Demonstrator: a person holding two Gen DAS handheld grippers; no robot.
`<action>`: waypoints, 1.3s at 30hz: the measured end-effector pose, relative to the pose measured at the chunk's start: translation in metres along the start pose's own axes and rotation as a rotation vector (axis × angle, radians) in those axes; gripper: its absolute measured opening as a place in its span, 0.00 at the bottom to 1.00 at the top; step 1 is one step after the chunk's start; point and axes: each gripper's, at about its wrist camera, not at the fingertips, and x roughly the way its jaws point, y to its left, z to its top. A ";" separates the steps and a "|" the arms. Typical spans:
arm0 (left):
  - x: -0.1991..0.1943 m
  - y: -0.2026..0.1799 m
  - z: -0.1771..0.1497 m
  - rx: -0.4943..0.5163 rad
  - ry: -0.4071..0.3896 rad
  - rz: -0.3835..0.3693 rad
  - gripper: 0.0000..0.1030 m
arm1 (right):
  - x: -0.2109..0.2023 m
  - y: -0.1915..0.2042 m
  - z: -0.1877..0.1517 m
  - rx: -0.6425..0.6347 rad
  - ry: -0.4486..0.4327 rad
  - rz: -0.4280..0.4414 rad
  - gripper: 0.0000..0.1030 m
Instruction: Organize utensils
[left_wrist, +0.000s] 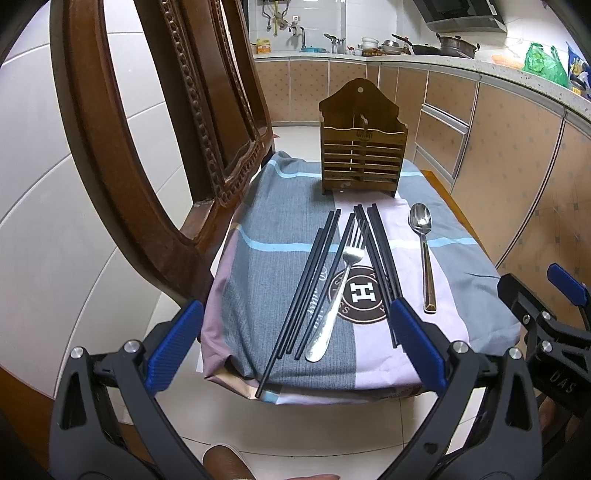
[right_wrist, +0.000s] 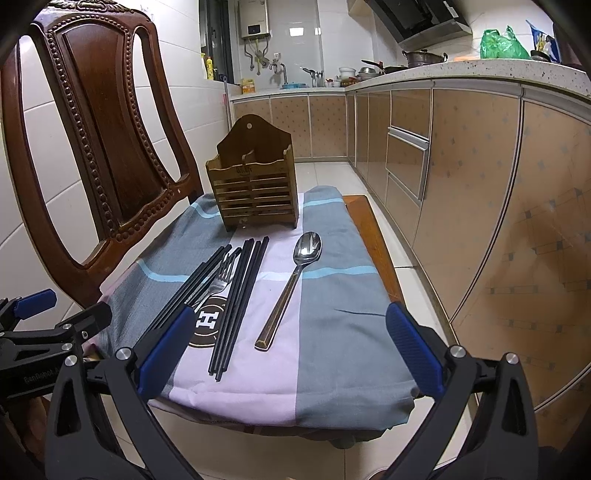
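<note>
Left gripper (left_wrist: 295, 343): fingers (left_wrist: 173, 347) spread wide, holding nothing; it hovers off the near edge of the cloth (left_wrist: 258, 280), clear of every utensil. Between its fingers, and just beyond them, lie the fork (left_wrist: 338, 295) and the black chopsticks (left_wrist: 306, 284); the fork's handle points back toward the fingers, tines away; chopsticks lie on both sides of the fork in loose groups, some crossing beneath its tines, and one reaches past the near edge of the cloth. To the right of that group, apart from it, lies the spoon (left_wrist: 424, 251), bowl away, handle toward the fingers.

Right gripper (right_wrist: 291, 354): fingers (right_wrist: 413, 350) likewise spread wide and empty, hovering off the near edge of the cloth; the spoon (right_wrist: 291, 284) lies between them and ahead, angled with its bowl farther off and to the right; the chopsticks (right_wrist: 236, 299) and fork (right_wrist: 221, 277) lie ahead toward the left finger, partly hidden behind it. The left gripper shows at this view's left edge.

Farther out from both, past the utensil tips, the wooden utensil holder (left_wrist: 364, 151) stands upright on the cloth; its slatted front faces the fingers; no contents are visible.

The cloth covers the seat of a carved wooden chair (right_wrist: 99, 147), whose back rises to the left. Beyond and to the right run kitchen cabinets (right_wrist: 461, 177) under a counter (right_wrist: 480, 74) carrying pots and a green bag (right_wrist: 502, 44).
</note>
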 end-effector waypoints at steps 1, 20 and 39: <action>0.000 0.000 0.000 0.001 0.001 0.000 0.96 | 0.000 0.000 0.000 0.000 0.000 0.000 0.98; 0.003 0.001 -0.003 0.006 0.005 0.003 0.96 | -0.001 0.001 0.000 -0.002 -0.003 0.010 0.98; -0.012 -0.004 -0.009 -0.039 -0.056 -0.102 0.96 | -0.029 0.008 0.002 -0.146 -0.141 -0.019 0.98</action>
